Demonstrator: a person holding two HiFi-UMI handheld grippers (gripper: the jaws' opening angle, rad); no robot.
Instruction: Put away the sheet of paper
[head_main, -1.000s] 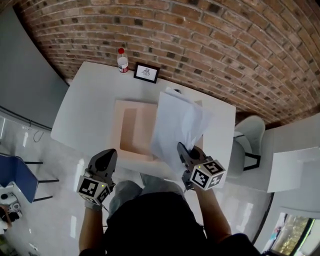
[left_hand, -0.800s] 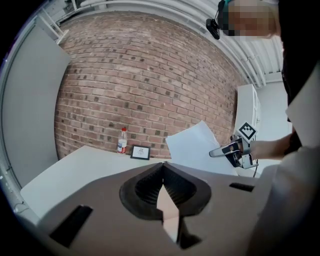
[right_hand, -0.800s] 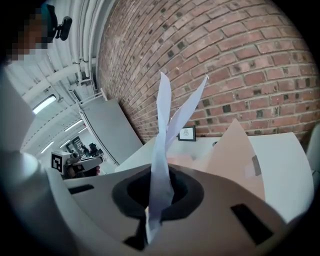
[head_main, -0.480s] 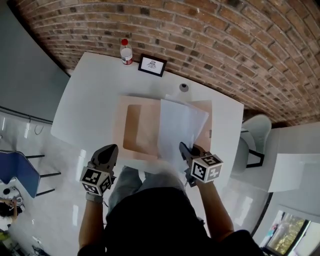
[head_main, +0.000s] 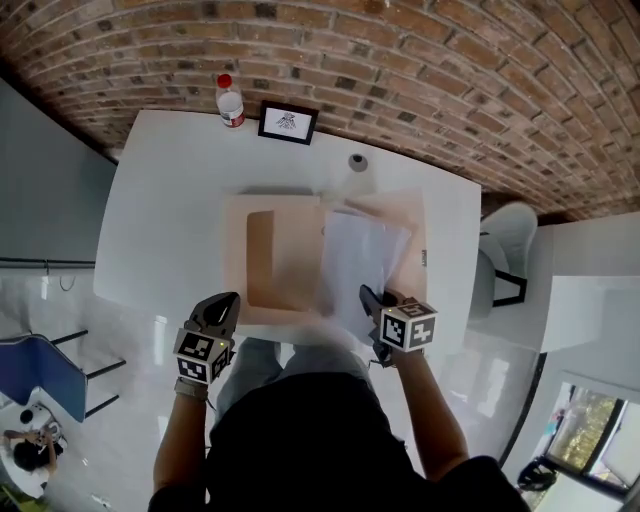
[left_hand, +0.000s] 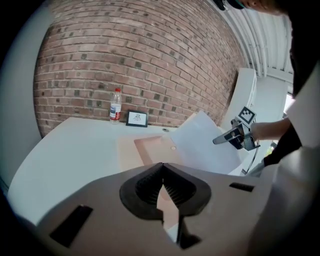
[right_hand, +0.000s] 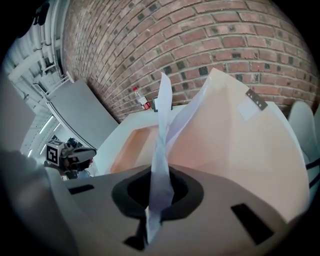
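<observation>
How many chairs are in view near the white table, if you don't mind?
2. A white chair stands at the table's end on the head view's right; a blue chair stands on the floor at lower left. The person's body may hide others.

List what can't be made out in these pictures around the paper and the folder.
Pink folder: the part under the sheet of paper is hidden in the head view.
The sheet's near edge is blurred in the head view, beside the right gripper.
The picture in the frame and the label on the bottle are too small in every view.
Small round thing near the table's far edge: too small to identify.
</observation>
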